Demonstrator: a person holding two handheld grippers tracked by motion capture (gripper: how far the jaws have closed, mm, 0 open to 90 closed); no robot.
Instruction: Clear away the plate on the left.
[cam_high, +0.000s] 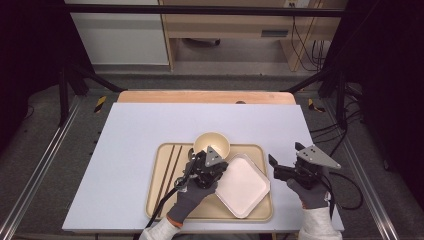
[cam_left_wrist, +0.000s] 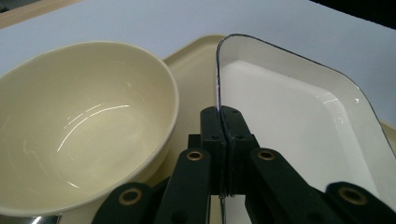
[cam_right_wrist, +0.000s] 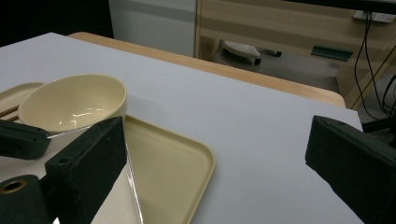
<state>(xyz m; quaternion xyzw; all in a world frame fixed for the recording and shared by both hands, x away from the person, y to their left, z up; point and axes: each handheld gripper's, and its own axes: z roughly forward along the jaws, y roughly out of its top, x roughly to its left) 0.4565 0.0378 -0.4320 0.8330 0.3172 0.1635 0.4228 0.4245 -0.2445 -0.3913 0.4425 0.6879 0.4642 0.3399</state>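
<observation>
A white square plate sits cornerwise over the right half of a beige tray. My left gripper is shut on the plate's left rim. A thin edge of the plate stands a little above the tray floor. An empty cream bowl rests at the tray's far edge, just left of the held rim. My right gripper hovers open over the table right of the tray, with nothing between its jaws.
Two dark chopsticks lie along the tray's left side. The tray rests on a white tabletop near the front edge. A wooden strip borders the table's far side, with black frame posts at both sides.
</observation>
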